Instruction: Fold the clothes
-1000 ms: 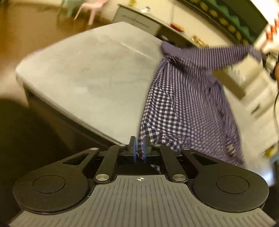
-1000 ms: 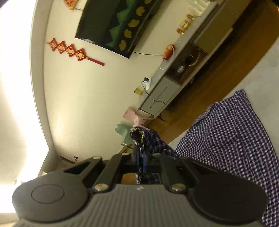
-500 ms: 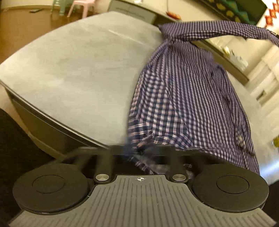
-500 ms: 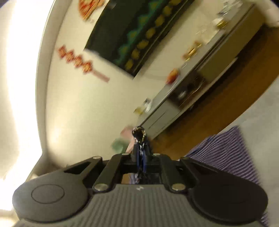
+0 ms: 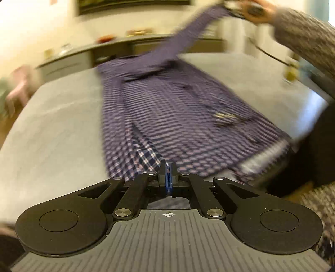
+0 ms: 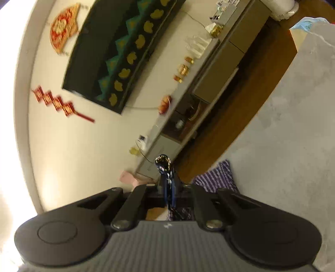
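A purple checked shirt [image 5: 167, 108] lies stretched lengthwise on the grey table [image 5: 58, 125]. My left gripper [image 5: 168, 167] is shut on the shirt's near hem at the table's front edge. My right gripper [image 6: 167, 173] is shut on a bunched bit of the same shirt [image 6: 164, 162], held up above the table; in the left wrist view it shows at the top right with the hand [image 5: 251, 9], lifting one sleeve. A corner of the shirt [image 6: 217, 177] lies on the table below it.
A long grey sideboard [image 6: 209, 83] with small ornaments stands along the far wall beyond a strip of wooden floor [image 6: 251, 94]. A dark framed picture [image 6: 121, 46] hangs above it. A pink stool [image 6: 127, 177] is by the wall.
The left gripper has swung round to the shirt's near hem and now looks along its length. The right gripper still holds its bunch of cloth, lifted higher, with the sleeve stretched up.
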### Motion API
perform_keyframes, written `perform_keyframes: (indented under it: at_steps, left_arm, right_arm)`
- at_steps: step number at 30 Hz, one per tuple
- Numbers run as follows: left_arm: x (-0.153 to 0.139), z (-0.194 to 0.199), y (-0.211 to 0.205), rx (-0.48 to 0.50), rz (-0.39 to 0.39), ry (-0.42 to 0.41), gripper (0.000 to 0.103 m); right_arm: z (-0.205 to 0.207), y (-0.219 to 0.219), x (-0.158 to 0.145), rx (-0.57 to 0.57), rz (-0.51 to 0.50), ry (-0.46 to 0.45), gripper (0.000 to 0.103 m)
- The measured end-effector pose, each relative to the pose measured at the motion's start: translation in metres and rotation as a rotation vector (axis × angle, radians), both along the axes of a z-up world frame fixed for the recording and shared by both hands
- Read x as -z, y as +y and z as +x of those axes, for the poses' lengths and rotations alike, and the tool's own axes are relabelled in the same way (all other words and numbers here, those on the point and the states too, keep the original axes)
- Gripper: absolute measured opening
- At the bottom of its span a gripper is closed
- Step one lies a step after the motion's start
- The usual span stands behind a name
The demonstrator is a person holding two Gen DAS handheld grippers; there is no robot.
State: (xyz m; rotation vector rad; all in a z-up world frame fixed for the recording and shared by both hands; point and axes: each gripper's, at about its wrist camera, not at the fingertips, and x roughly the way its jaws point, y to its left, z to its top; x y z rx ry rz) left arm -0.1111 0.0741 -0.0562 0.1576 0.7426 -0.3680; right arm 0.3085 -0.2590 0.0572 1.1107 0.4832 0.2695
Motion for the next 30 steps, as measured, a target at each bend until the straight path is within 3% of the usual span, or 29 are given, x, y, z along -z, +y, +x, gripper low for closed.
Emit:
perform_keyframes:
  at_steps: [3, 7, 11, 14, 16, 18, 20, 23, 25, 28, 30]
  left_arm:
    - [0.012, 0.008, -0.007, 0.062, 0.0, 0.073, 0.0]
    - [0.023, 0.017, -0.003, 0.072, -0.045, 0.143, 0.0]
    - [0.011, 0.019, 0.006, 0.096, -0.158, 0.145, 0.0]
    - [-0.01, 0.016, 0.031, 0.053, -0.259, 0.109, 0.004]
    - [-0.022, 0.016, 0.047, 0.003, -0.299, 0.07, 0.032]
    - [-0.023, 0.022, 0.056, -0.061, -0.286, 0.037, 0.043]
    - [-0.011, 0.036, 0.052, -0.092, -0.235, 0.048, 0.042]
    - [0.011, 0.056, 0.041, -0.084, -0.208, 0.091, 0.034]
    - [0.027, 0.066, 0.033, -0.053, -0.201, 0.159, 0.015]
    - [0.036, 0.064, 0.025, 0.018, -0.199, 0.211, 0.011]
    - [0.035, 0.057, 0.021, 0.082, -0.226, 0.247, 0.011]
  right_arm:
    - [-0.007, -0.015, -0.003, 0.024, 0.034, -0.047, 0.004]
    - [-0.004, -0.02, -0.005, 0.026, -0.004, -0.044, 0.004]
    - [0.007, -0.015, -0.008, 0.03, -0.044, -0.026, 0.004]
    - [0.016, -0.009, -0.01, 0.027, -0.063, -0.017, 0.004]
    - [0.022, -0.005, -0.012, 0.024, -0.076, -0.012, 0.004]
    - [0.024, 0.004, -0.007, 0.015, -0.115, 0.001, 0.004]
    - [0.024, 0.013, 0.002, 0.004, -0.169, 0.029, 0.004]
    - [0.022, 0.032, 0.022, -0.028, -0.288, 0.089, 0.004]
    - [0.018, 0.048, 0.032, -0.066, -0.384, 0.114, 0.006]
    - [0.005, 0.076, 0.041, -0.143, -0.536, 0.125, 0.025]
    - [-0.015, 0.099, 0.039, -0.138, -0.659, 0.109, 0.07]
